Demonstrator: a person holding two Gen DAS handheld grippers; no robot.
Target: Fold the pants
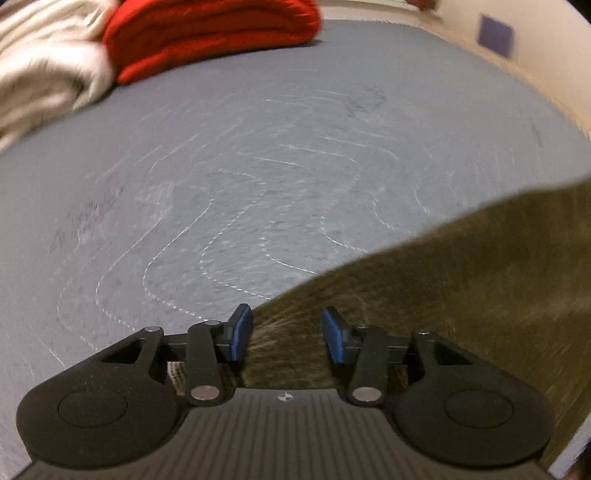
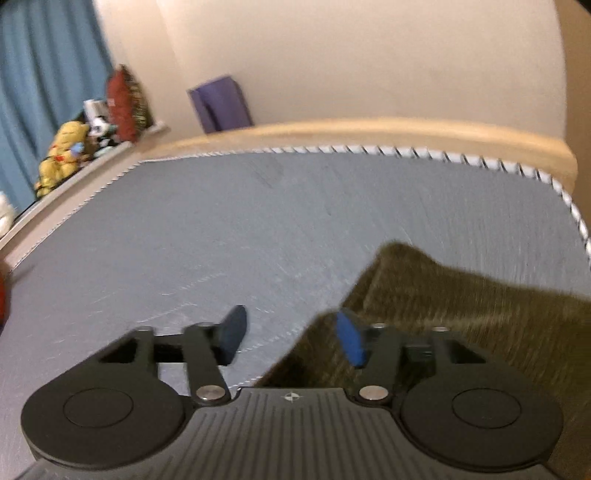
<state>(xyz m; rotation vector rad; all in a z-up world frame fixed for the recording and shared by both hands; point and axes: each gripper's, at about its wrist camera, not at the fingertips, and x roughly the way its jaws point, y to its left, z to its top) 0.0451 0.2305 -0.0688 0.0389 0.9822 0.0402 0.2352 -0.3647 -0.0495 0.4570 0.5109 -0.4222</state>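
The olive-brown pants (image 1: 461,277) lie on the grey quilted mattress (image 1: 258,166), filling the lower right of the left wrist view. My left gripper (image 1: 286,334) hovers over their near edge. Its blue pads stand apart with fabric showing in the gap below them and no visible pinch. In the right wrist view the pants (image 2: 461,314) lie at lower right with a folded corner toward the mattress (image 2: 221,229) edge. My right gripper (image 2: 291,336) is open: its right finger is over the pants' edge and its left finger over bare mattress.
A folded red garment (image 1: 210,33) and a crumpled white cloth (image 1: 44,66) sit at the far left of the mattress. A wooden bed frame (image 2: 369,133) borders the far edge against a wall. A shelf with stuffed toys (image 2: 66,147) and a blue curtain (image 2: 37,74) stand to the left.
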